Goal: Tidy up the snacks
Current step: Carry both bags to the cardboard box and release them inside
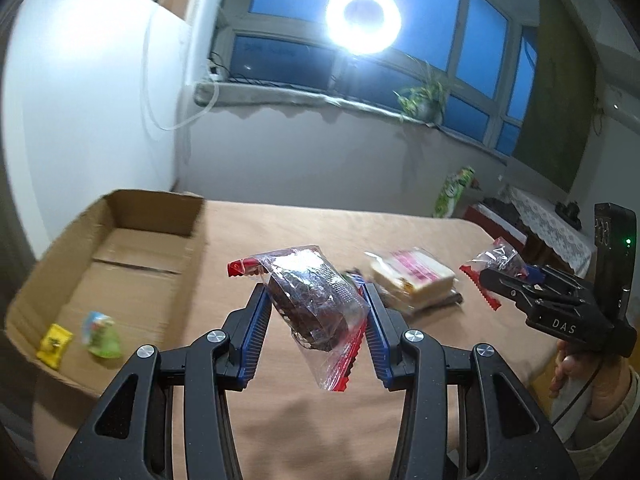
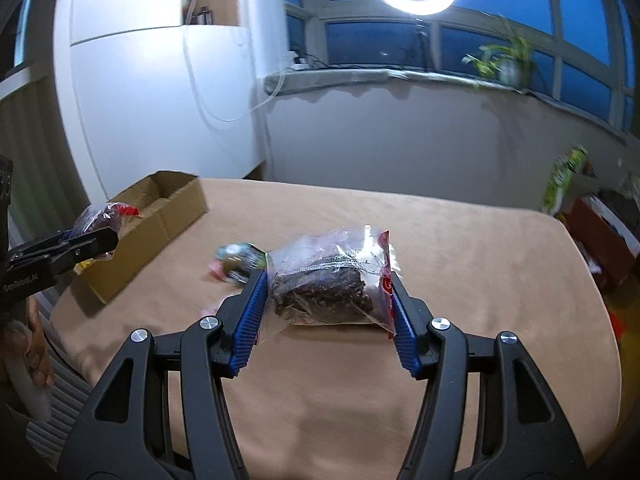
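While both grippers hang above the worktop [image 2: 460,248], the left gripper [image 1: 316,312] has its jaws clamped on a brownie packet [image 1: 312,300] and the right gripper [image 2: 326,306] grasps another dark snack bag [image 2: 328,280]. Cardboard box [image 1: 120,248] sits far left w/ two sweets inside; sandwich pack [image 1: 412,276] mid-worktop; near edge bare.

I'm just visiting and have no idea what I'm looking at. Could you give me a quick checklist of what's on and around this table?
Surface: table under a tan cloth.
Job's things: cardboard box holding a yellow packet and a green packet; wrapped sandwich on the cloth.
Clutter: blurred small wrapper.
Grippers: left hand-held gripper holds a brown cake bag; right hand-held gripper holds another cake bag.
Cables: wires on the windowsill.
Surroundings: ring light, potted plant, windows.
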A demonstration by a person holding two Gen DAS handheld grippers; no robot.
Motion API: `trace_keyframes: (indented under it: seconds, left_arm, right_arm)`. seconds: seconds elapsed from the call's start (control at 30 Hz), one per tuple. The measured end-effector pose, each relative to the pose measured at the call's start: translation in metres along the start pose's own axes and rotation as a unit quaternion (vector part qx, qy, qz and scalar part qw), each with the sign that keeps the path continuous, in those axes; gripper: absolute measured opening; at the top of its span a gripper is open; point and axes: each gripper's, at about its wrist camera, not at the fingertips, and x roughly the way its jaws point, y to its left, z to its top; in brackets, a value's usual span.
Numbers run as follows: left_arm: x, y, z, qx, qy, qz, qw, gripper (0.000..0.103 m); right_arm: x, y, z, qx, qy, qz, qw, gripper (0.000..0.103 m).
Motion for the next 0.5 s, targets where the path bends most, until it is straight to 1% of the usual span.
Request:
trace_keyframes:
  seconds: [0.13, 0.27, 0.4, 0.5]
  left_arm:
    - [-0.013, 0.029, 0.002, -0.017, -0.012, 0.018, 0.9996, 0.044]
    - [-0.025, 0.066, 0.003, -0.043, -0.022, 0.04, 0.9981, 0.044]
    - [-0.033, 0.1, 0.001, -0.065, -0.026, 0.064, 0.9955, 0.044]
    - [-0.037, 0.122, -0.002, -0.081, -0.024, 0.083, 0.993, 0.044]
  right_arm:
    - [0.013, 0.038, 0.017, -0.027, -0.003, 0.02, 0.999, 0.06]
    - [0.032, 0.081, 0.033, -0.052, -0.005, 0.051, 0.997, 0.06]
    - [0.056, 0.135, 0.049, -0.086, -0.005, 0.093, 0.992, 0.06]
    - [0.07, 0.168, 0.056, -0.108, -0.003, 0.121, 0.987, 0.06]
